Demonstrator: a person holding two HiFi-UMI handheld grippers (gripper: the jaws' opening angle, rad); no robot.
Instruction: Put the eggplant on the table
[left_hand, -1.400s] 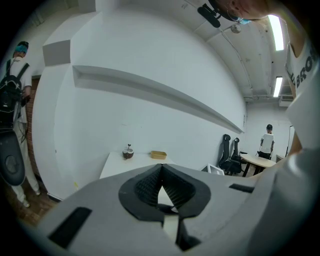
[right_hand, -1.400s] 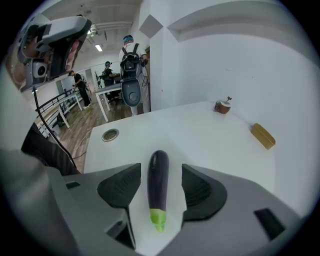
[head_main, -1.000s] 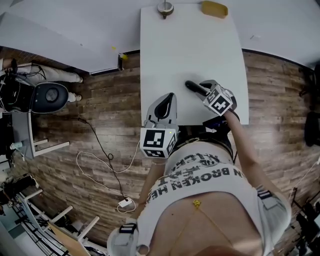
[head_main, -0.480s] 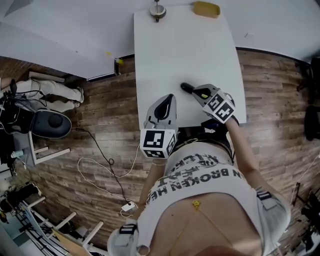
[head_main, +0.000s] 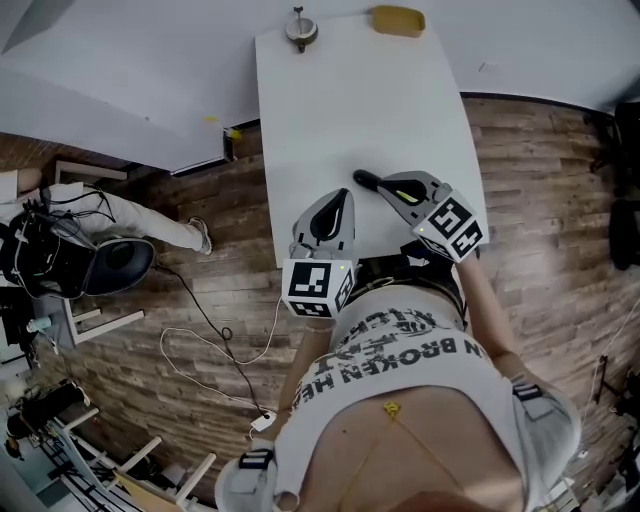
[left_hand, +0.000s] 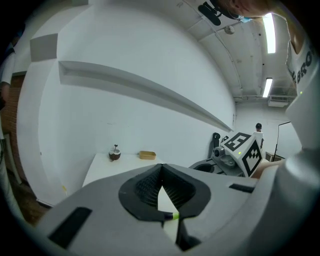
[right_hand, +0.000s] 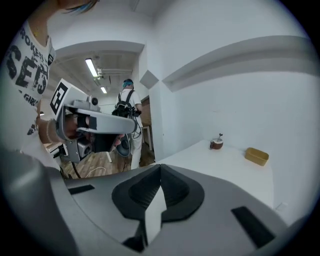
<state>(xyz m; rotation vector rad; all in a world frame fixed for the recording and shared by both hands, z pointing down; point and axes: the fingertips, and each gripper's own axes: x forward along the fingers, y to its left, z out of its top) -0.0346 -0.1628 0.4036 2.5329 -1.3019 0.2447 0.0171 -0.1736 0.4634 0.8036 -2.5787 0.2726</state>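
Right gripper raised, eggplant on table

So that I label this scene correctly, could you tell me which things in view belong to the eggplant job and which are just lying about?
Job in hand:
- eggplant, lying on the white table
- right gripper, shut and empty

Just lying about:
- small brown cup at the table's far end
- yellow dish beside it
- left gripper, shut, holding nothing
- cable on the floor
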